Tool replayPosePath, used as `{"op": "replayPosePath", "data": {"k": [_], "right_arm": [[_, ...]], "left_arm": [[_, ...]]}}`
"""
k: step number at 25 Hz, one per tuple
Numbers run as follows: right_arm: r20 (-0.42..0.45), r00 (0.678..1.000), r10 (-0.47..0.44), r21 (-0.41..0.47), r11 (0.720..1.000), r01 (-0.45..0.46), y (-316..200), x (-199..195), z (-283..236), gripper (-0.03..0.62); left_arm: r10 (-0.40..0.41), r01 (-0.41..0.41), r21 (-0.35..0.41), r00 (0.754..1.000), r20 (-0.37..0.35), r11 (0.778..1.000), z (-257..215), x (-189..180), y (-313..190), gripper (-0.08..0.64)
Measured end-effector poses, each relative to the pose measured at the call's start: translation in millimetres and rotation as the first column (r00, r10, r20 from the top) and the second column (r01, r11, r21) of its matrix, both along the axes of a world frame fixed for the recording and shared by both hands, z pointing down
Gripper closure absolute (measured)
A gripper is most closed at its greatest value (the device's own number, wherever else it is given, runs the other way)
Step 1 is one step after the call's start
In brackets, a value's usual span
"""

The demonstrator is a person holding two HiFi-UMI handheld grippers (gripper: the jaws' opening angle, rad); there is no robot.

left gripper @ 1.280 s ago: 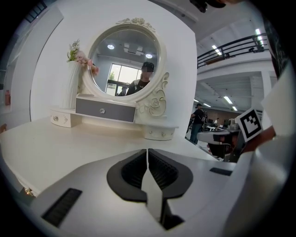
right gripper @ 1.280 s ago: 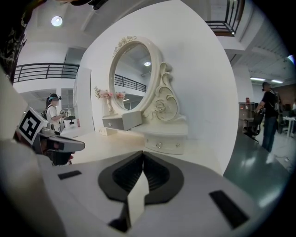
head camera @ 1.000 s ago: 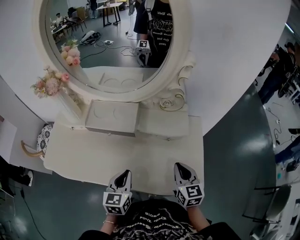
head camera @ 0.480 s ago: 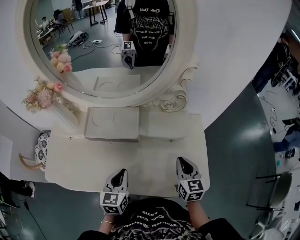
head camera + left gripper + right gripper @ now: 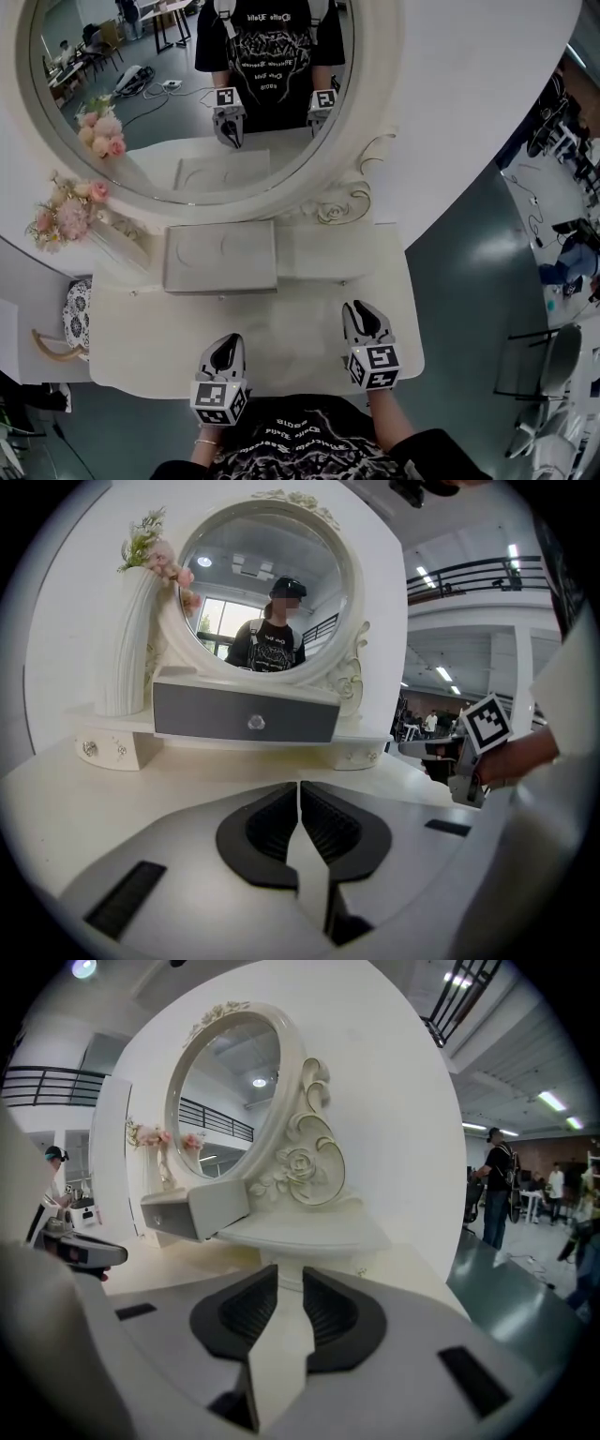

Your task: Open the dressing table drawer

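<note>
Drawer [image 5: 221,255] under the mirror [image 5: 187,94], left of centre on the bench [image 5: 291,323]. It stands pulled out past the front of the shelf [image 5: 323,251] beside it, as it did a second ago. We see its grey front and clear knob [image 5: 256,723] in the left gripper view. From the right gripper view it juts out sideways.

Left gripper [image 5: 229,341]: jaws pressed together, nothing between them, over the near part of the bench, aimed at the drawer front.

Right gripper [image 5: 360,311]: jaws closed a second ago and have just been opening. We now see a narrow gap, and nothing in it. It hovers over the bench's right side, apart from the drawer.

Changes: both grippers sit a little farther in over the bench than a second ago. The mirror now shows both marker cubes and more of the person's shirt, where only one cube showed before. Flowers [image 5: 66,211] at the left, unmoved.
</note>
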State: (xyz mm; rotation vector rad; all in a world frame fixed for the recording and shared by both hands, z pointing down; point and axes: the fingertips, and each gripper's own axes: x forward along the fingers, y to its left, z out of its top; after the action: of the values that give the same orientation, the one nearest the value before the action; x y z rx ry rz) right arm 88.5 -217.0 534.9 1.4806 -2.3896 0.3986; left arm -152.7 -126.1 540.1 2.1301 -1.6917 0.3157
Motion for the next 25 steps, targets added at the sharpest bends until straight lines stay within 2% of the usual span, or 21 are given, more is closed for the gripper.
{"op": "replayPosePath", "data": {"k": [5,14,25], "right_arm": [[-0.015,1.0,0.026,-0.016,1.0,-0.026,-13,-6,6,0.448],[-0.086,0.993,0.084,-0.022,0.996,-0.086,-34,-6,20,0.445],[-0.093,0.987,0.13,-0.064,0.989,-0.136,-53,-13,39,0.442]], "left_arm": [[-0.003,0.003,-0.006,1.0,-0.005,1.0,3,-12,-4,0.535],[-0.037,0.038,-0.034,0.999,0.009,0.999,8,-44,-1,0.535],[-0.035,0.037,-0.052,0.998,0.045,0.998,11,-67,-3,0.535]]}}
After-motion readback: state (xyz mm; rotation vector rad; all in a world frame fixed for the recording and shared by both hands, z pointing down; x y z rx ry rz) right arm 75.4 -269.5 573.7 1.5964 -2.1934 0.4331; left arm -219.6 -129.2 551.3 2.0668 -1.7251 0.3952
